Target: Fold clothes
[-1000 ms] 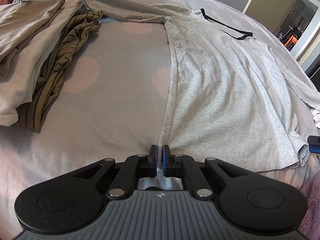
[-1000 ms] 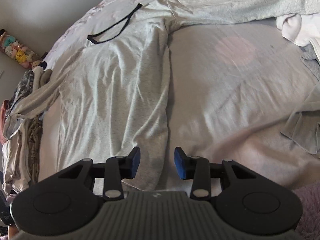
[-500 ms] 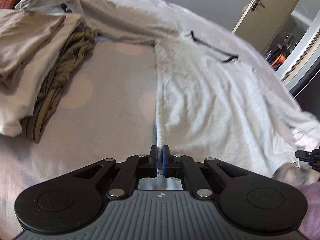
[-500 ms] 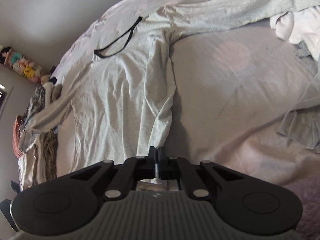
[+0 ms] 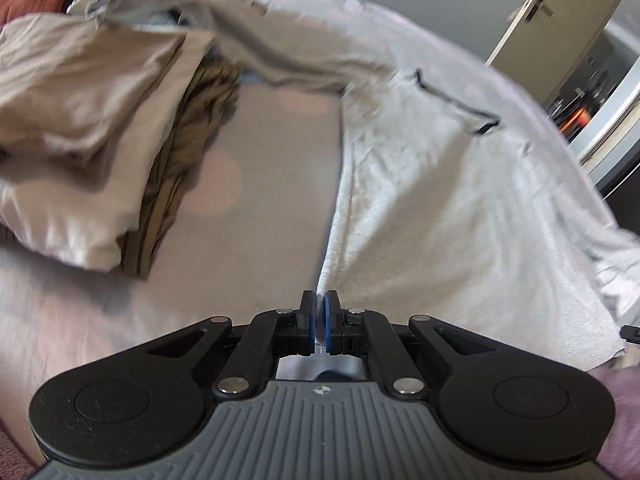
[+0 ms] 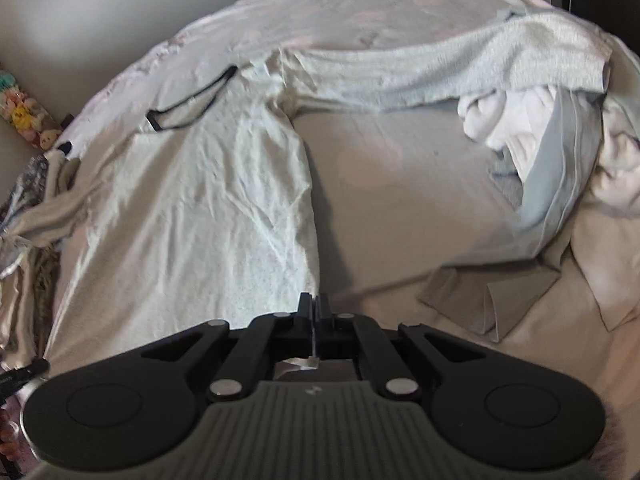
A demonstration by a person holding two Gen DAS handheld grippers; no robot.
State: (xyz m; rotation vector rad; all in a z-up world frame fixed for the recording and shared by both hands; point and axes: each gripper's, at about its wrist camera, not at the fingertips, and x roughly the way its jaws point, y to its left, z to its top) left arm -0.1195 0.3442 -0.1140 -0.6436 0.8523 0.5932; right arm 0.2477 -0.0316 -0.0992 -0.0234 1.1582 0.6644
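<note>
Left wrist view alone shows the door (image 5: 556, 12); each gripper, left (image 5: 319, 312) and right (image 6: 315, 312), pinches the grey shirt's (image 6: 192, 208) hem.

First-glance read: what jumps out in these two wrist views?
The pale grey long-sleeve shirt spread flat across the bed, dark-trimmed neckline at the far end. Each gripper is shut on a bottom corner of its hem: left gripper on one, right gripper on the other. Next, the clutter: a stack of beige and striped clothes beyond the shirt's left edge, a loose white and grey heap off to its right.
</note>
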